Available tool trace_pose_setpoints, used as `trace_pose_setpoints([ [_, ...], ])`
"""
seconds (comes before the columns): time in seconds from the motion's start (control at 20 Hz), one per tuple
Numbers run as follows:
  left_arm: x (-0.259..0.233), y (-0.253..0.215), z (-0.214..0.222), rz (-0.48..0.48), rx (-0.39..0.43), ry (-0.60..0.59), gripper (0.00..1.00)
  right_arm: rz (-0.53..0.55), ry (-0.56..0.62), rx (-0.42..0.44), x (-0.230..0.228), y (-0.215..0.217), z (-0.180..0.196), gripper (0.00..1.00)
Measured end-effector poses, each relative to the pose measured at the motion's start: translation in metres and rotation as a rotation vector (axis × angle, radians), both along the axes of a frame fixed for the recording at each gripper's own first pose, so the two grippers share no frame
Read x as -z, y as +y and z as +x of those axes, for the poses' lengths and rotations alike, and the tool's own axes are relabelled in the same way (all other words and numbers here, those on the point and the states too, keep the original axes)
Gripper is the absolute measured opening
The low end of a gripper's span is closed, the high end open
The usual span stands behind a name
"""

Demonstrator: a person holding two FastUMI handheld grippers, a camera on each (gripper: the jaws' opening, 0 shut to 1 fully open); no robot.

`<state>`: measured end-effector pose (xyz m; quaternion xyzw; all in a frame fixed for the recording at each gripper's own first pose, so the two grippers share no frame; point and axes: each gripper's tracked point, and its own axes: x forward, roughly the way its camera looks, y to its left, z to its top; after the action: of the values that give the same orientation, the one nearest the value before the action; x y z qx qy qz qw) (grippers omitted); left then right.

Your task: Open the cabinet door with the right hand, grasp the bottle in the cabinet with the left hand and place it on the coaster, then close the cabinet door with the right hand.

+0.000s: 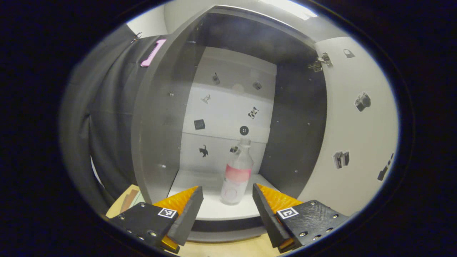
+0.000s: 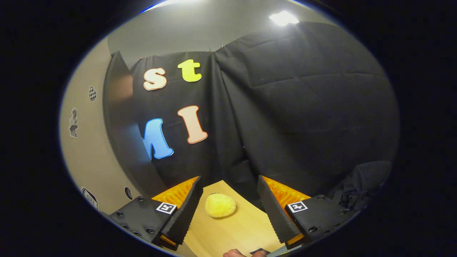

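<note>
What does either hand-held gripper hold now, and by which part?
Nothing. The left hand-held gripper is open before the bottle; the right hand-held gripper is open too.

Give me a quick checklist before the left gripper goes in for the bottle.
1. Cabinet door swung open, opening clear: ok.
2. Bottle upright on the bottom shelf: ok.
3. Left gripper open, jaws wider than the bottle: ok.
4. Bottle lined up between the fingers: ok, it sits a little toward the right finger.
5. Right gripper open and holding nothing, over the table near a yellow object: ok.
6. Coaster free to receive the bottle: cannot tell.
</note>
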<state>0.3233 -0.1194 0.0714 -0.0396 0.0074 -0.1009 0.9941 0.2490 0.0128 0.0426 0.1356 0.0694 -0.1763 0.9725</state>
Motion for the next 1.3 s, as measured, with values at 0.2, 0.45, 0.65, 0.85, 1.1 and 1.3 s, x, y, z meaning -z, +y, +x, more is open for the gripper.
trace_pose_setpoints([
  [0.2,-0.01,-0.014,0.03,0.052,0.036,-0.041,0.83,-0.066,0.023,0.012,0.006,-0.007,0.001,0.98],
  [0.45,-0.005,-0.033,0.067,0.091,0.063,-0.048,0.83,-0.152,0.062,0.096,0.005,-0.034,-0.005,0.98],
  [0.65,0.006,-0.04,0.087,0.103,0.077,-0.034,0.83,-0.149,0.079,0.131,0.009,-0.049,-0.007,0.98],
  [0.85,0.014,-0.045,0.101,0.11,0.08,-0.026,0.83,-0.078,0.084,0.181,0.016,-0.057,-0.006,0.98],
  [1.1,0.021,-0.054,0.113,0.091,0.098,-0.017,0.88,-0.075,0.091,0.2,0.018,-0.063,-0.002,0.98],
  [1.3,0.025,-0.059,0.118,0.088,0.105,-0.009,0.79,-0.083,0.095,0.189,0.019,-0.057,0.003,0.93],
])
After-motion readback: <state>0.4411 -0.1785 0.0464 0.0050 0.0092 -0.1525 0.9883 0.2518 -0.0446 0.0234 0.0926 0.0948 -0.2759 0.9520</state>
